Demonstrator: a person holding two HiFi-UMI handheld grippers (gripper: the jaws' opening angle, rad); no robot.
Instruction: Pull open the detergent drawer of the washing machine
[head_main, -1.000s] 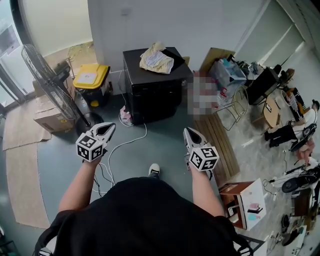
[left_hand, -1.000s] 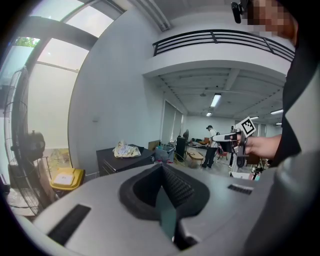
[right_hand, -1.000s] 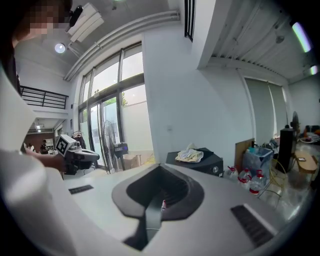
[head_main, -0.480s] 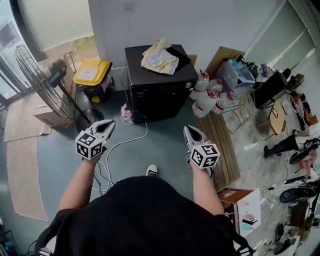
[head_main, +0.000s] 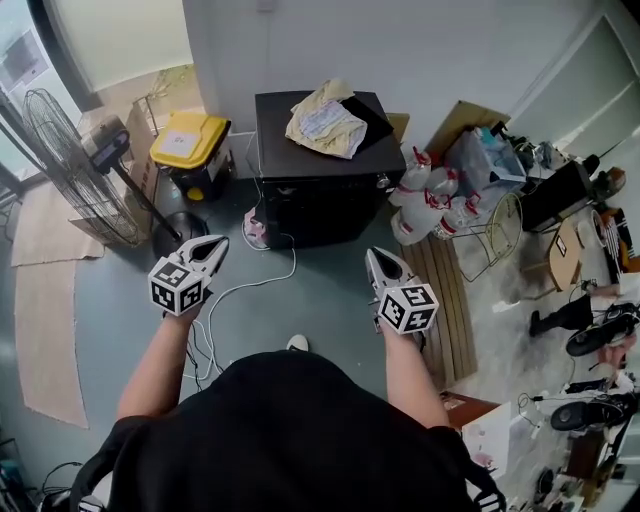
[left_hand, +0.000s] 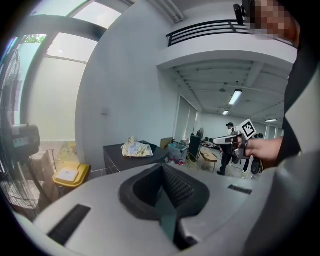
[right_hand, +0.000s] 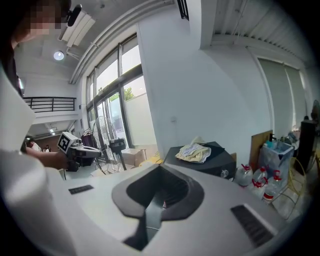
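1. The washing machine (head_main: 320, 205), a dark, low box, stands at twelve o'clock from us against the white wall. A crumpled cloth (head_main: 325, 125) lies on its top. We judge it heavy enough to stay put under a pull.
2. A fan (head_main: 75, 165) stands at ten o'clock of the machine and water bottles (head_main: 430, 200) just beside it at three o'clock.
3. We cannot make out the detergent drawer on the dark front from here. We expect a light, stiff plastic tray that slides straight out on rails, smooth-faced and slippery. The best hold is likely a lip or recess along its front edge, pulled level rather than twisted.
4. The left gripper (head_main: 218, 246) is at eleven o'clock of our body. Its jaws are pressed together with nothing between them, well apart from the machine.
5. The right gripper (head_main: 373, 257) is at one o'clock. Its jaws are likewise closed and empty, touching nothing.
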